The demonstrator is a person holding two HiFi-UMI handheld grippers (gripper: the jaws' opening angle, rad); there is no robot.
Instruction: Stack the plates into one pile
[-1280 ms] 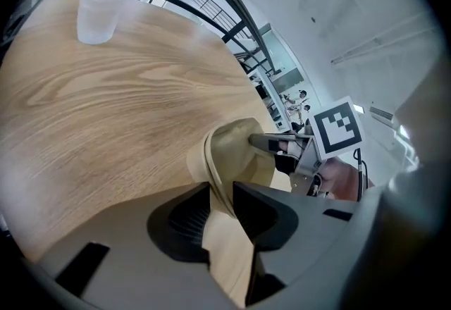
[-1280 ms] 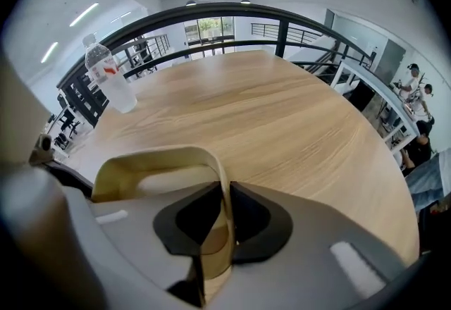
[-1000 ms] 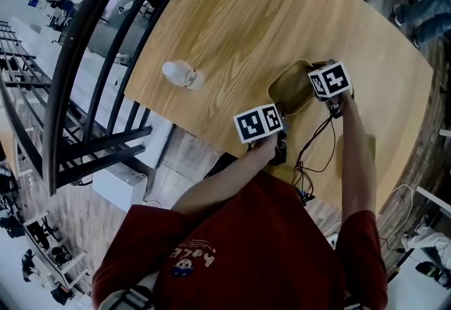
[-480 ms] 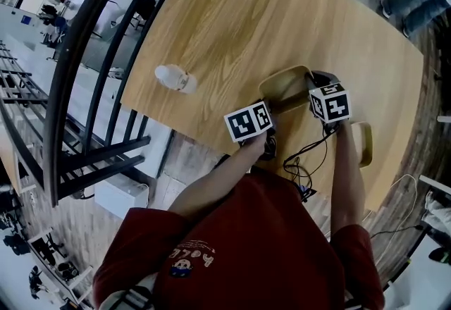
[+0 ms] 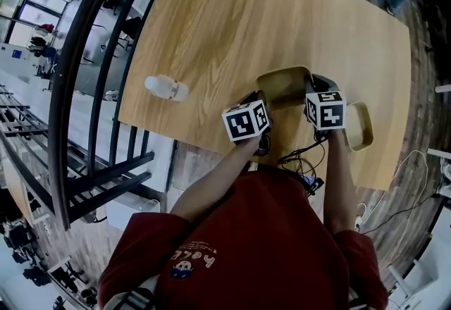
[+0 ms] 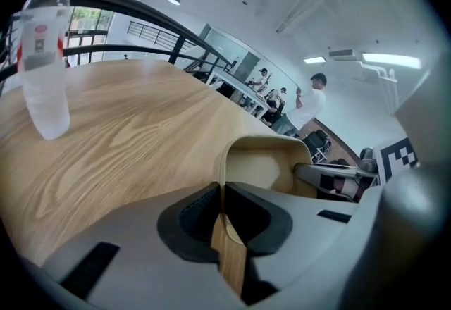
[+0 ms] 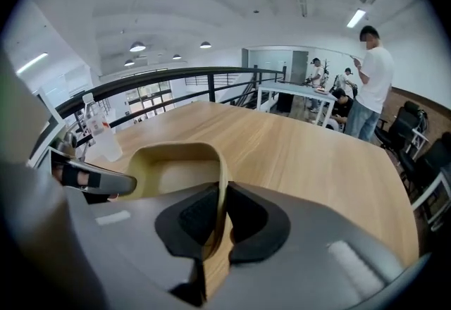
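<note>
Near the front edge of the desk (image 5: 232,27), between the two grippers: plate (image 5: 282,87), tan, squarish, round-cornered, with a raised rim. One rim is pinched by the left gripper (image 6: 224,211), whose jaws have just been closing on it; the opposite rim is clamped in the jaws of the right gripper (image 7: 215,220). A second plate (image 5: 359,125) is set just to the right, by the desk edge. Open wood is seen beyond; a clear bottle (image 5: 165,87) is stood well apart, leftward. Both grippers are angled downward.
</note>
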